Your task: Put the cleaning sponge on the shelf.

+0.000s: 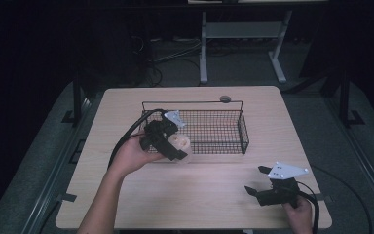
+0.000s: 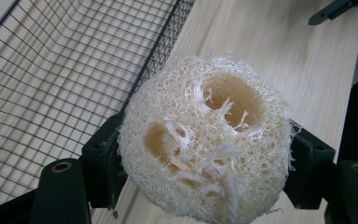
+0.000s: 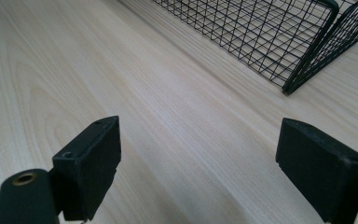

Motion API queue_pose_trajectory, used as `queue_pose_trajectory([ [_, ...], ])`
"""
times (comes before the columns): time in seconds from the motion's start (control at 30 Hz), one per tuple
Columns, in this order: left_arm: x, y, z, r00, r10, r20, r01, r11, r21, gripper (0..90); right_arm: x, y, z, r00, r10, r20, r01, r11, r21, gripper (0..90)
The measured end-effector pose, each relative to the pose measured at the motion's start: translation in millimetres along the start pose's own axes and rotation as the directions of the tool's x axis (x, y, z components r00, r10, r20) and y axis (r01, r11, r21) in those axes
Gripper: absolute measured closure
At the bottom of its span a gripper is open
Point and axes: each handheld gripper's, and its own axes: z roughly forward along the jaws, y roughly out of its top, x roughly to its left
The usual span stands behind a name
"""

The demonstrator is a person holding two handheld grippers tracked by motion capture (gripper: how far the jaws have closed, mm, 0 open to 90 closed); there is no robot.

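The left gripper [image 1: 176, 146] has its two black jaws clamped on either flank of a pale, fibrous loofah sponge [image 2: 205, 140], a round chunk with two hollow channels running through its cut face. It carries that sponge right at the near left corner of the black wire-mesh basket [image 1: 219, 130], which sits in the middle of the light wooden table [image 1: 214, 195]; from the left gripper view the sponge hangs over the basket's rim wire, half above the mesh and half above the bare wood. The grip across the sponge's widest part looks sensible to me, since the springy fibres give a little and the flat pads bite into them. I judge the sponge is on its way into the basket, with only the rim left to cross. The right gripper [image 1: 260, 183] waits near the table's front right edge, well apart from the basket, its jaws spread wide with nothing between them, pointed toward the basket's near corner.
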Motion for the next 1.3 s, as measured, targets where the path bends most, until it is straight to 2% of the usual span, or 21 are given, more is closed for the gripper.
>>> queue_pose_trajectory([
  [0.17,4.6,5.7,-4.4,0.9999,0.000,-0.012,0.000,1.0000,0.003,27.5,0.0,0.0,-0.1,1.0000,-0.001,-0.002,0.001,1.000,0.002,13.4],
  [0.23,8.2,7.6,-6.9,0.9999,-0.010,-0.013,0.010,0.9999,-0.010,27.5,0.1,0.0,-0.4,1.0000,-0.002,-0.003,0.002,1.000,-0.002,13.5],
  [0.43,16.5,12.7,-11.0,0.9996,-0.014,-0.022,0.014,0.9999,0.001,27.5,0.5,0.2,-0.4,1.0000,-0.002,-0.004,0.002,1.000,-0.001,13.4],
  [0.77,32.2,22.8,-12.4,0.9983,-0.038,-0.044,0.037,0.9990,-0.025,27.5,0.3,0.1,-0.7,1.0000,-0.001,-0.006,0.001,1.000,-0.004,13.4],
  [0.9,36.9,24.4,-10.6,0.9980,-0.045,-0.044,0.044,0.9987,-0.026,27.5,0.4,0.1,-0.8,1.0000,0.000,-0.008,-0.001,1.000,-0.006,13.4],
  [1.1,49.7,24.9,-3.5,0.9958,-0.080,-0.044,0.078,0.9964,-0.033,27.4,0.2,0.0,-1.2,1.0000,0.000,-0.009,0.000,1.000,-0.007,13.5],
  [1.3,58.5,26.1,3.9,0.9950,-0.090,-0.043,0.089,0.9956,-0.030,27.4,-0.1,-0.2,-1.7,1.0000,0.001,-0.008,-0.001,1.000,-0.009,13.4],
])
